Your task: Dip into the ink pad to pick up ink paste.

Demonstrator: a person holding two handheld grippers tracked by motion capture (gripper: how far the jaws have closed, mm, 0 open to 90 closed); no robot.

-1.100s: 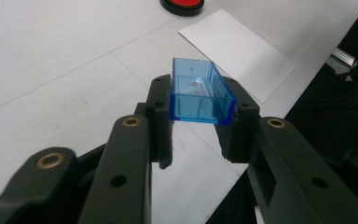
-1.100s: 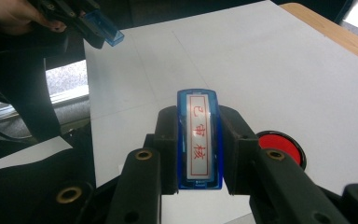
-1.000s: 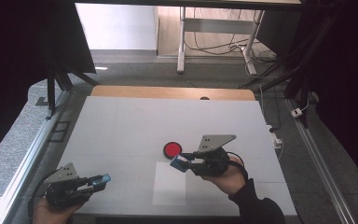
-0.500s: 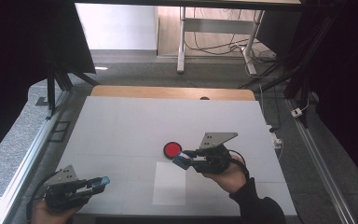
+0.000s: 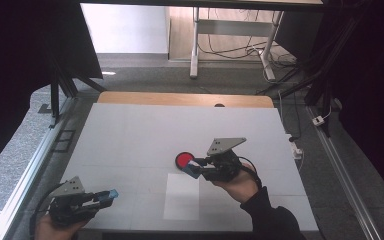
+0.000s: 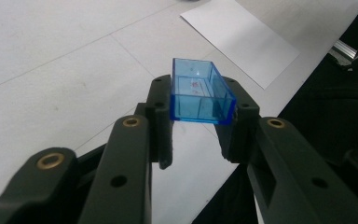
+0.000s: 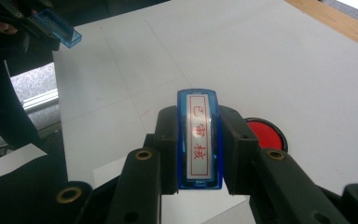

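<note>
The right gripper (image 7: 199, 144) is clamped on a blue stamp (image 7: 199, 140), its jaws pressing the two long sides so that the white face with red characters points up toward the camera; held this way, the printing face is bare and free to meet ink or paper. Just beyond the right jaw, close to the stamp's far end, lies a round red ink pad (image 7: 265, 133) on the white table (image 7: 284, 60), which suggests inking is the step in hand. Below and nearer the person, a white sheet of paper (image 5: 181, 196) lies flat, probably waiting for the imprint. Well apart, toward the table's near left corner, the left gripper (image 6: 200, 121) is closed on the clear blue stamp cap (image 6: 199, 93), gripping it by its side walls with the open hollow turned upward and away from the table. It seems parked there simply to keep the cap out of the way, ready to go back on. In the high view the left gripper (image 5: 102, 196) sits low by the person's hand, the right gripper (image 5: 195, 167) beside the pad.
</note>
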